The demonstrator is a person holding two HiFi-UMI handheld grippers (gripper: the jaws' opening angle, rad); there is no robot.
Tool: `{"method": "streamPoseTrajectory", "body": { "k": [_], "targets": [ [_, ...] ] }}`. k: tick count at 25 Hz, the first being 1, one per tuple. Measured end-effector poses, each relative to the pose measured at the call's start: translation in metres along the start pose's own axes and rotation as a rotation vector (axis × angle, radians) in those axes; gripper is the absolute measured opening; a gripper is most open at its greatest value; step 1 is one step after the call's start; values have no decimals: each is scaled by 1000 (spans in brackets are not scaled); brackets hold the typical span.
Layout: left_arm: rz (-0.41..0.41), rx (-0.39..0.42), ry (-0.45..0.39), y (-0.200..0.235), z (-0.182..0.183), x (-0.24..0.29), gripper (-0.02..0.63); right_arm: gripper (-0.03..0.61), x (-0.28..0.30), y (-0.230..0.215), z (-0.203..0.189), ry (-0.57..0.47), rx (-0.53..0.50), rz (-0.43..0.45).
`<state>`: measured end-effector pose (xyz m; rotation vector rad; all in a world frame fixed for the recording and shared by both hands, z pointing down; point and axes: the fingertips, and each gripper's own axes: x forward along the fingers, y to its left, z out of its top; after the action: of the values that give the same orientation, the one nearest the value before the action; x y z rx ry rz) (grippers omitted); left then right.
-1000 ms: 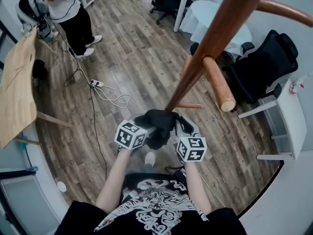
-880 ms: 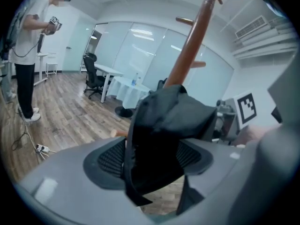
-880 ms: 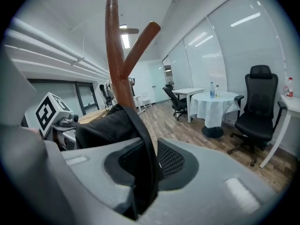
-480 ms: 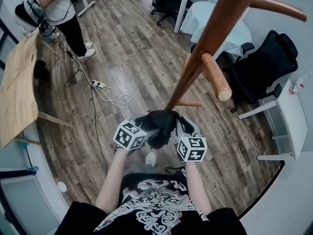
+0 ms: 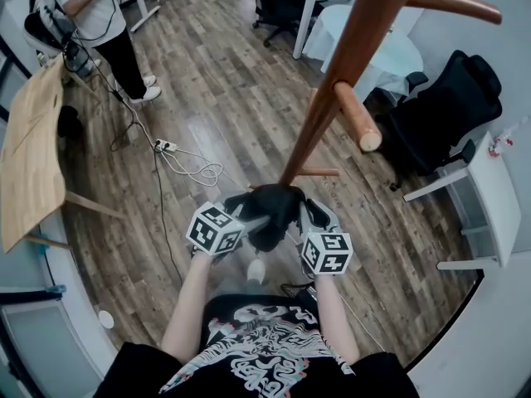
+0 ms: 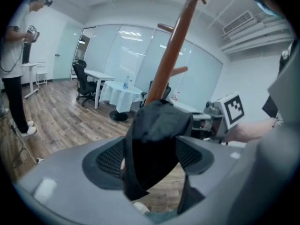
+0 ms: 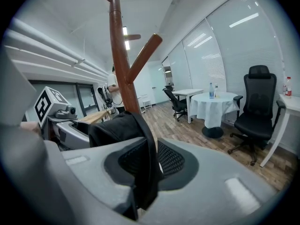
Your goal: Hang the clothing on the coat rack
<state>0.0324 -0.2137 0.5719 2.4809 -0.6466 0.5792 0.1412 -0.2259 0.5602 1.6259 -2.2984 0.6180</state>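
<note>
The black clothing (image 5: 265,210) is bunched between my two grippers, close to the foot of the brown coat rack pole (image 5: 332,98). A thick peg (image 5: 353,118) juts out above it. My left gripper (image 5: 245,220) has its jaws wide, and the cloth (image 6: 154,139) hangs in the gap without either pad pressing it. My right gripper (image 5: 303,218) is shut on a fold of the cloth (image 7: 115,128), which drops as a strip between its jaws. In both gripper views the pole (image 6: 171,55) (image 7: 119,55) rises just behind the garment.
A person (image 5: 99,15) stands far left on the wood floor, near a cable and power strip (image 5: 166,143). A wooden board (image 5: 29,148) leans at the left. A round white table (image 5: 390,52), black chair (image 5: 448,114) and white desk (image 5: 489,197) stand right.
My left gripper's marker cube has shifted slightly left and down. The rack's peg sits a little higher in the head view. The clothing stays between the grippers.
</note>
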Motion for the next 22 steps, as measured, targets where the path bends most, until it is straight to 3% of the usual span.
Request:
{"method": "streamPoseTrajectory", "body": {
  "k": [9, 15, 22],
  "targets": [
    [-28, -78, -61, -2, 2, -16, 307, 61, -6, 7, 4, -15, -1, 6],
    [53, -42, -141, 8, 18, -29, 294, 61, -15, 12, 10, -55, -20, -11],
    [139, 21, -248, 4, 29, -46, 22, 58, -38, 25, 23, -123, -89, -23]
  ]
}}
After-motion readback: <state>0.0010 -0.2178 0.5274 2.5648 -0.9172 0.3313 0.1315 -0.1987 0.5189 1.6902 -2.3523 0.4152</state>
